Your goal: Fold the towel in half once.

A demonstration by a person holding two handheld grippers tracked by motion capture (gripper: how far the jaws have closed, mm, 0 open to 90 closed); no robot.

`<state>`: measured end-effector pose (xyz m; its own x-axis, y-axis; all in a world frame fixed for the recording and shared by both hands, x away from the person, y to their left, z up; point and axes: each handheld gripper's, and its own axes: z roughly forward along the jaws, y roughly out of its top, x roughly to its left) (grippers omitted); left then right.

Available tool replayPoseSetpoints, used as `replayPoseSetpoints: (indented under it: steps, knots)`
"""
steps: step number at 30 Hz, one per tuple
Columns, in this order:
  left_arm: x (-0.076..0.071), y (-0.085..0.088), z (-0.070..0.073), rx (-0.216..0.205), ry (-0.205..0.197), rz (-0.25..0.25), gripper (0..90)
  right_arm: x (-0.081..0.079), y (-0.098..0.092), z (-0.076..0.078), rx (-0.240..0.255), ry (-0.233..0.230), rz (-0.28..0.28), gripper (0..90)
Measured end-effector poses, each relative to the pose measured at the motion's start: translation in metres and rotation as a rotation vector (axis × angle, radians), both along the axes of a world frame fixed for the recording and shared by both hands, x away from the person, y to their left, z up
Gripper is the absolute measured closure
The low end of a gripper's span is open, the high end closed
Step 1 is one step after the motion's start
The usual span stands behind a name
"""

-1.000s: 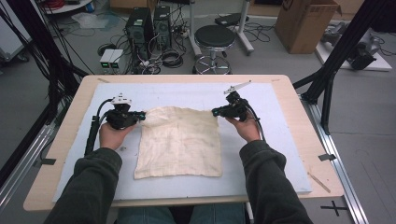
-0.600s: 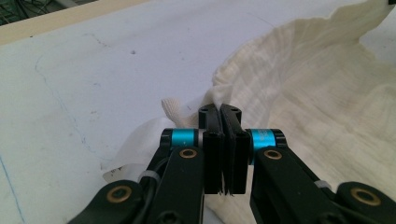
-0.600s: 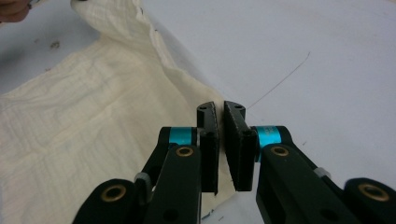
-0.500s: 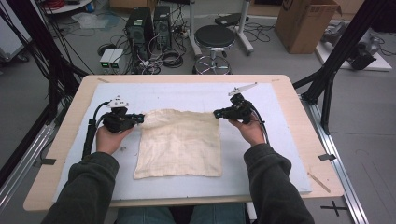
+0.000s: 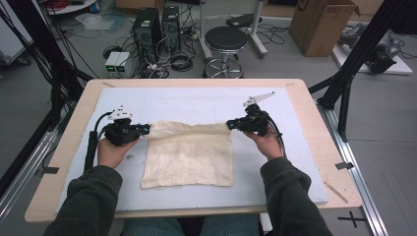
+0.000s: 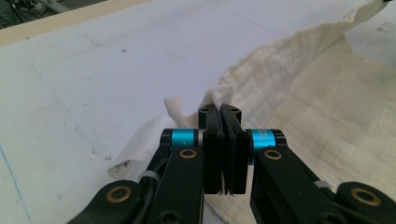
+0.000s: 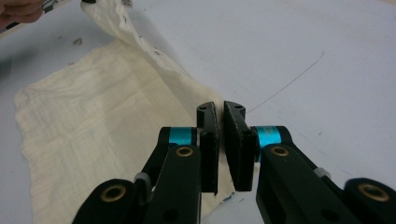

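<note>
A cream cloth of coarse, loosely woven fabric, roughly square and faintly creased, is being held at its two far corners. The left gripper is being kept clamped on the far left corner, its black jaws pressed together with cloth pinched between them; the right gripper is being kept closed on the far right corner in the same way. Between the two grippers the far edge is being pulled into a raised, slightly rumpled band, while the rest of the cloth is lying flat on the white mat, toward the person from both grippers.

In the left gripper view, a folded hem and a small white tag are being shown just left of the left gripper; this tag is too small to make out from above. In the right gripper view, the lifted edge is being seen running away from the right gripper toward the other hand, cut off at the top left corner. The pinched corners themselves are being hidden by the jaws. Faint pen marks and specks are being shown on the mat beside the right gripper.
</note>
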<state>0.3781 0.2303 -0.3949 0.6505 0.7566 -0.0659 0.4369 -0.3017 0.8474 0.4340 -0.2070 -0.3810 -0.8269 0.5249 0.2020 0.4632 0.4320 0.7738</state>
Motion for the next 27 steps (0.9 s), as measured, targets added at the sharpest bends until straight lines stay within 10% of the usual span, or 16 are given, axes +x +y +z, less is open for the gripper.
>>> replayPoseSetpoints:
  steps: [27]
  knots:
    - [-0.038,-0.005,0.0,0.067,-0.029,-0.071,87.3,-0.034,0.007,0.005,-0.073,-0.001,0.086,84.6]
